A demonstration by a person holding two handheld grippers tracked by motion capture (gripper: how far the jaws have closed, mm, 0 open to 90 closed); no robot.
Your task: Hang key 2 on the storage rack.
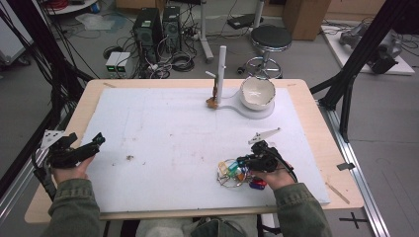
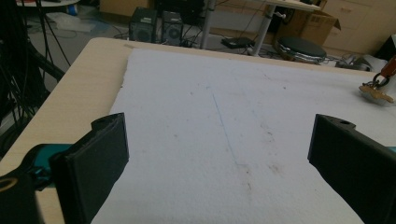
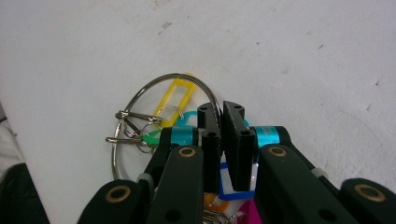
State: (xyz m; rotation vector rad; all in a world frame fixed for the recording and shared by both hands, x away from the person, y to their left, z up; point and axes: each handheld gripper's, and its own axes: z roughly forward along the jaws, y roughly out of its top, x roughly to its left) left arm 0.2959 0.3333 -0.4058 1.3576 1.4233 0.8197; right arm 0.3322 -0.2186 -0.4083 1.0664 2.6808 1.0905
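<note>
A large wire key ring (image 3: 122, 140) carrying yellow, green, blue and pink plastic tags (image 1: 231, 171) lies on the white mat near the table's front right. My right gripper (image 3: 221, 112) is shut on the ring's wire, its pads pinching the upper arc beside the yellow tag (image 3: 176, 95). In the high view this gripper (image 1: 241, 161) points left over the bunch. My left gripper (image 1: 97, 140) rests at the mat's left edge. In the left gripper view it (image 2: 220, 127) stands open with only bare mat between the jaws.
A white foam mat (image 1: 168, 123) covers most of the wooden table (image 1: 89, 94). At the back stands a white post (image 1: 222, 69) on a base with a white bowl (image 1: 257, 92). A small brown key fob (image 2: 375, 92) hangs at the post's foot.
</note>
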